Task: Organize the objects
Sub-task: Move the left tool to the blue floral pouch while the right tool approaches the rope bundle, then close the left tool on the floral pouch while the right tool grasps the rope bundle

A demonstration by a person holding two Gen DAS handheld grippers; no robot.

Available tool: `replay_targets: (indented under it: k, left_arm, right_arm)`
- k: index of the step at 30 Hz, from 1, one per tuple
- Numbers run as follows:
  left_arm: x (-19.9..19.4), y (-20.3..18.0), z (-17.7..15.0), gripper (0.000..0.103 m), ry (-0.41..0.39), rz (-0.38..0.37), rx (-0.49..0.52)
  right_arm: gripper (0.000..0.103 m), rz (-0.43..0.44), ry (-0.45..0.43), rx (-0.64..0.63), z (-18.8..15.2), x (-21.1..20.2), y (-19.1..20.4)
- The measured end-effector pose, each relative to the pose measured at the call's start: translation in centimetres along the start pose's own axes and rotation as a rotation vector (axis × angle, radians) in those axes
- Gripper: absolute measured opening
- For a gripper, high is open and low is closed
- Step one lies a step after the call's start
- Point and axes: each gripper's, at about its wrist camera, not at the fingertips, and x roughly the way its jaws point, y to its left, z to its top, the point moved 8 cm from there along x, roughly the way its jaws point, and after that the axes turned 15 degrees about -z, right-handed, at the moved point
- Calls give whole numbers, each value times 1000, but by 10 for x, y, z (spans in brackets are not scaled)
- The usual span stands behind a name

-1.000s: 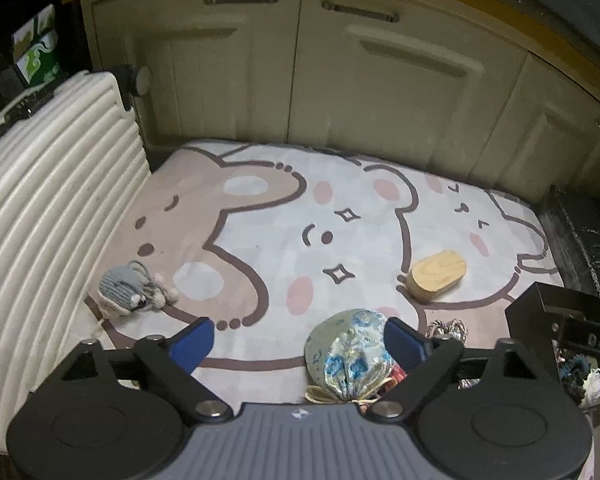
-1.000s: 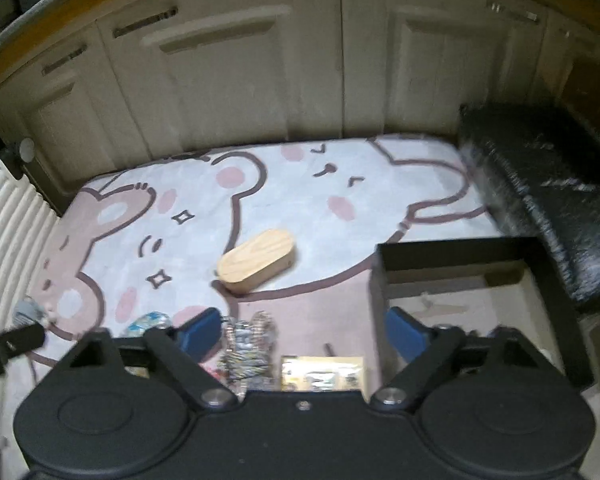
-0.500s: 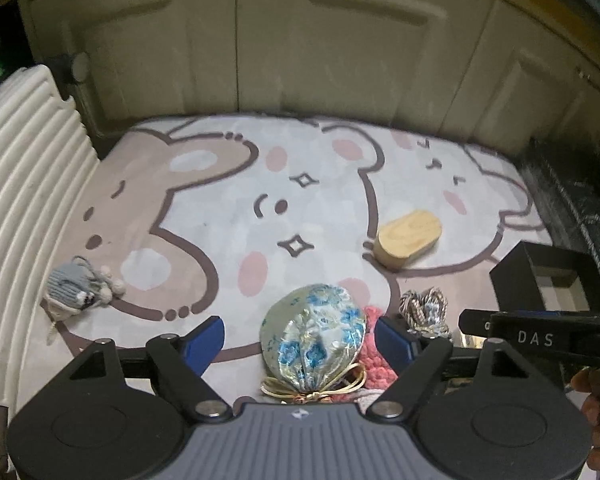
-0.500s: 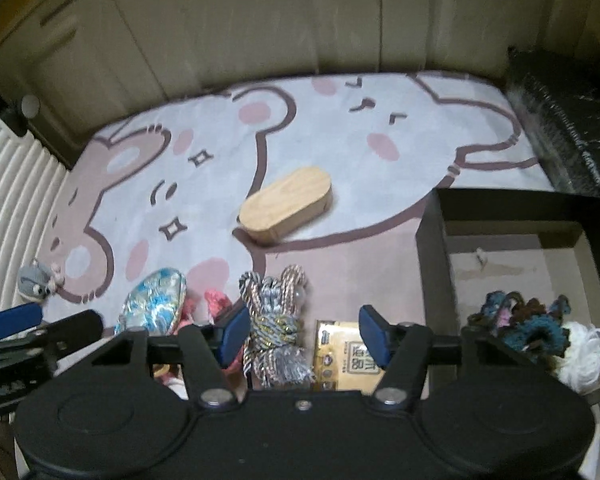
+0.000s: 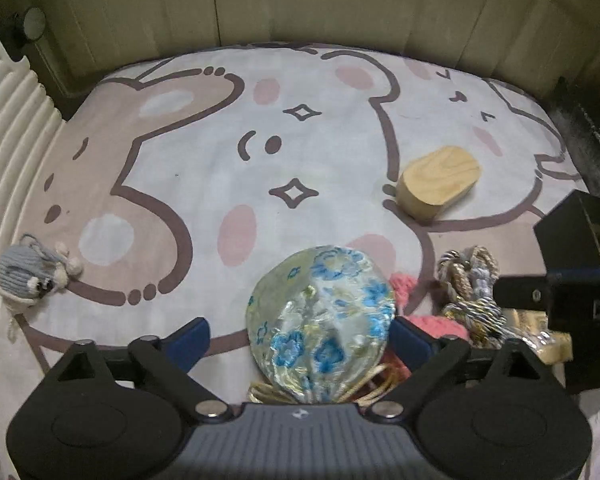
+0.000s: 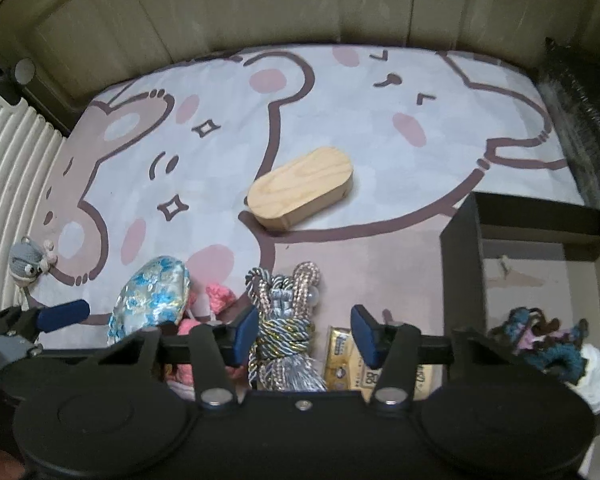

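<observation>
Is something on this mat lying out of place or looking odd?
Yes. The small grey knitted mouse lies alone at the mat's left edge, far from the floral pouch and braided cords clustered near the black box. Nothing looks spilled or damaged.

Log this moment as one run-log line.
left gripper: opening, floral pouch between fingers, ungripped | right gripper: closing, braided cord bundle between fingers, ungripped | black box: holds yarn items
</observation>
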Motion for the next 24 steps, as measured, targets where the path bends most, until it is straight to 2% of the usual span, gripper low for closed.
replay_targets:
  k: [2, 5, 8, 11, 15, 20, 24]
  left_arm:
    - [3, 5, 2, 101, -8, 10, -8]
    - [8, 12, 1, 102, -2, 27, -29]
    - [12, 22, -2, 103, 36, 84, -24]
    - [14, 30, -4, 103, 52, 91, -35]
    - [14, 33, -2, 103, 40, 73, -41]
    - [22, 42, -8, 97, 86, -4, -171]
    - [26, 44, -6, 98, 87, 7, -162]
  right_arm:
    - [45, 1, 21, 15, -4, 7, 2]
    - [44, 12, 31, 6, -8, 12, 4]
    - [44, 28, 28, -21, -11, 16, 6]
    - [44, 34, 18, -48, -11, 18, 10]
    - [43, 48, 36, -103, -13, 23, 24]
    - [48, 23, 33, -163, -15, 30, 32]
    - [47, 28, 48, -164, -19, 36, 33]
